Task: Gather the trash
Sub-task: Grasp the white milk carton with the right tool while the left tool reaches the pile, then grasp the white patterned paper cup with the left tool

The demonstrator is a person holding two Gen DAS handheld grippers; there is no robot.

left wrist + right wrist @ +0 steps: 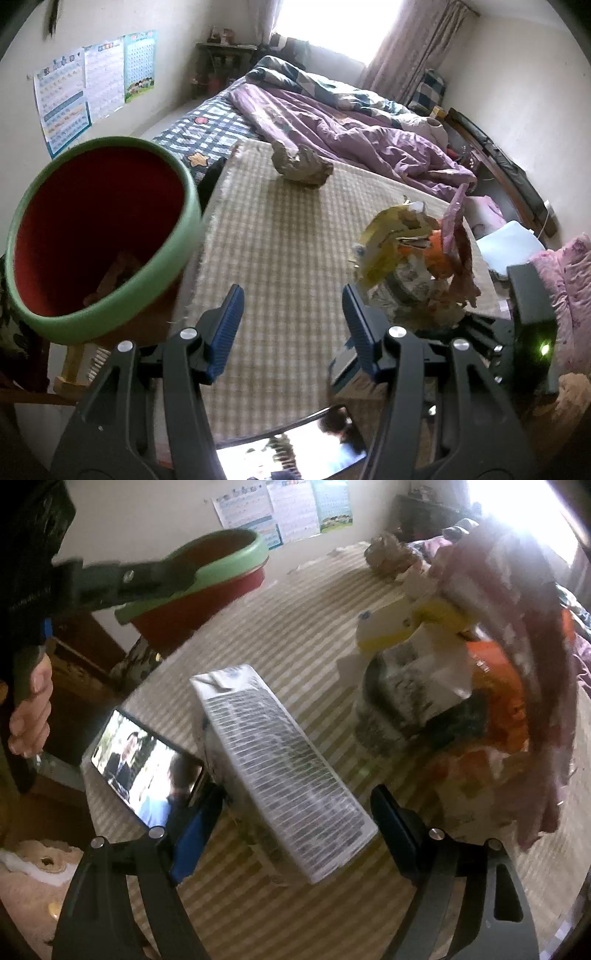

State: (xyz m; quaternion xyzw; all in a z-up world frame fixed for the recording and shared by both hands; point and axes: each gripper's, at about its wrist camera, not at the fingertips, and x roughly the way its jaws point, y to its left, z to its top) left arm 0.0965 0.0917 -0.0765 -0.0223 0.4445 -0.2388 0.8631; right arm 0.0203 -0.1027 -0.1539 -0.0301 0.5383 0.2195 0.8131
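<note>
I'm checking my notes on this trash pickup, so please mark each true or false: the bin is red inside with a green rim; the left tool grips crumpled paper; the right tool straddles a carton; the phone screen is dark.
1. The bin is red inside with a green rim. True.
2. The left tool grips crumpled paper. False: the tool is empty, and the paper lies farther off on the blanket.
3. The right tool straddles a carton. True.
4. The phone screen is dark. False: it is lit and showing a video.

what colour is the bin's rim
Green, with a red inside; the bin shows best in the left wrist view.
</note>
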